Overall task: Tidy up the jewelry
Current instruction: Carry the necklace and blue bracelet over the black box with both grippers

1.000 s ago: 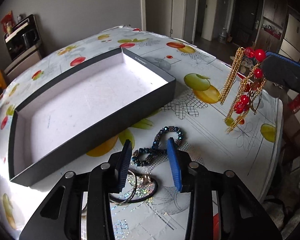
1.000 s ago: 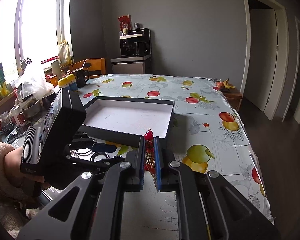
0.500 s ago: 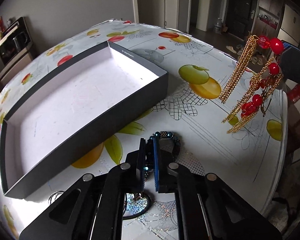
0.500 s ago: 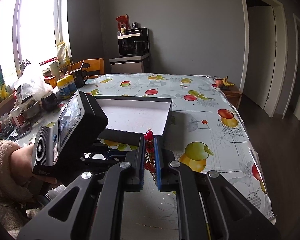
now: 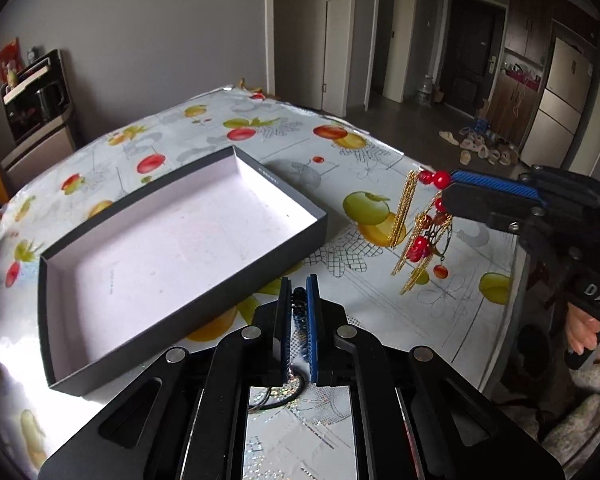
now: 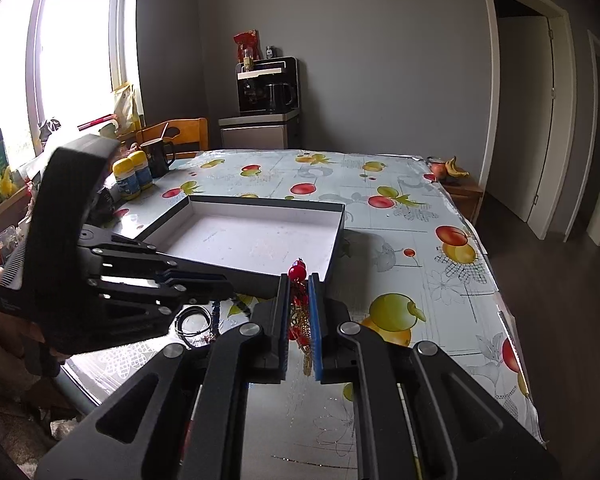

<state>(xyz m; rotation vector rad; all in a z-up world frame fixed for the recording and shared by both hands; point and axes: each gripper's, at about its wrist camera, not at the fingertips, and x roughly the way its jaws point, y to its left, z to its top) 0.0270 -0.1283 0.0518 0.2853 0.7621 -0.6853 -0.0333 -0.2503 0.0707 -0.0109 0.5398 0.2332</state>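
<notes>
A shallow dark box [image 5: 172, 312] with a white inside lies open on the table; it also shows in the right wrist view [image 6: 336, 240]. My left gripper [image 5: 299, 300] is shut on a dark blue beaded bracelet [image 5: 299, 305] and holds it above the table, just in front of the box's near wall. My right gripper [image 6: 299, 292] is shut on a gold chain necklace with red beads [image 6: 298, 312]. The necklace [image 5: 416, 236] hangs free to the right of the box in the left wrist view. Black hoop rings [image 6: 192, 320] lie on the table under the left gripper.
The table [image 6: 420, 280] has a fruit-print cloth. Two yellow-capped bottles [image 6: 134, 174] and a dark mug [image 6: 160, 156] stand at its far left. A wooden chair [image 6: 180, 136] and a coffee machine [image 6: 266, 84] are behind. The table's right edge [image 5: 512, 280] is close.
My left gripper has shut on the beaded bracelet and lifted it off the table. The right gripper still holds the necklace, which has moved down and closer to the box.
</notes>
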